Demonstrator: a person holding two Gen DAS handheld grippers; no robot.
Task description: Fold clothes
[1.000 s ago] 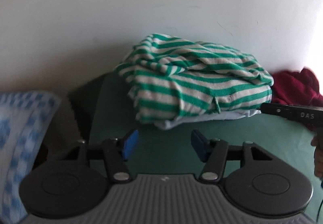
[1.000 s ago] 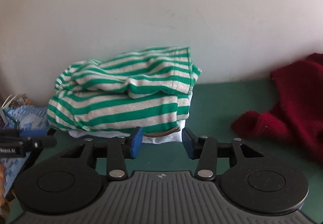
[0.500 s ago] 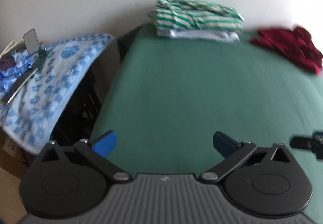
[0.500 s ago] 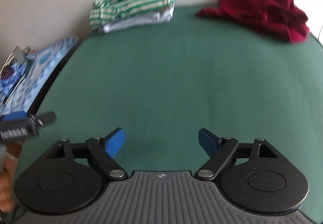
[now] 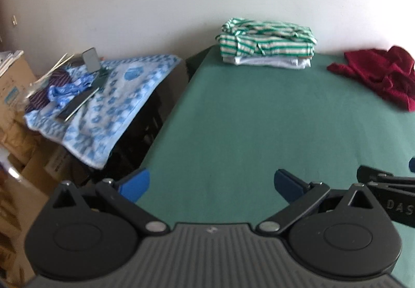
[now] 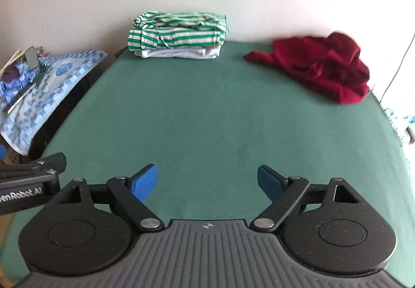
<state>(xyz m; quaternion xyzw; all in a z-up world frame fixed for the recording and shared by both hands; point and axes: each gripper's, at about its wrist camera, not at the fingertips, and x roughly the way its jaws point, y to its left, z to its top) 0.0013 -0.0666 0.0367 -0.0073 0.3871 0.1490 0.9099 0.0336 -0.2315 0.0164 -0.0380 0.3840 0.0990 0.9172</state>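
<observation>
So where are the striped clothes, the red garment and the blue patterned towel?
striped clothes (image 6: 179, 34), right wrist view, front of the folded top layer
red garment (image 6: 329, 67), right wrist view, middle of the crumpled heap
blue patterned towel (image 5: 116, 104), left wrist view, its flat middle

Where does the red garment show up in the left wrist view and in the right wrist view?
Left wrist: the red garment lies crumpled at the far right edge, on the green table.
Right wrist: the red garment sits upper right, near the table's far right corner.
Shared landmark: the striped stack against the wall, left of the garment in both.
</observation>
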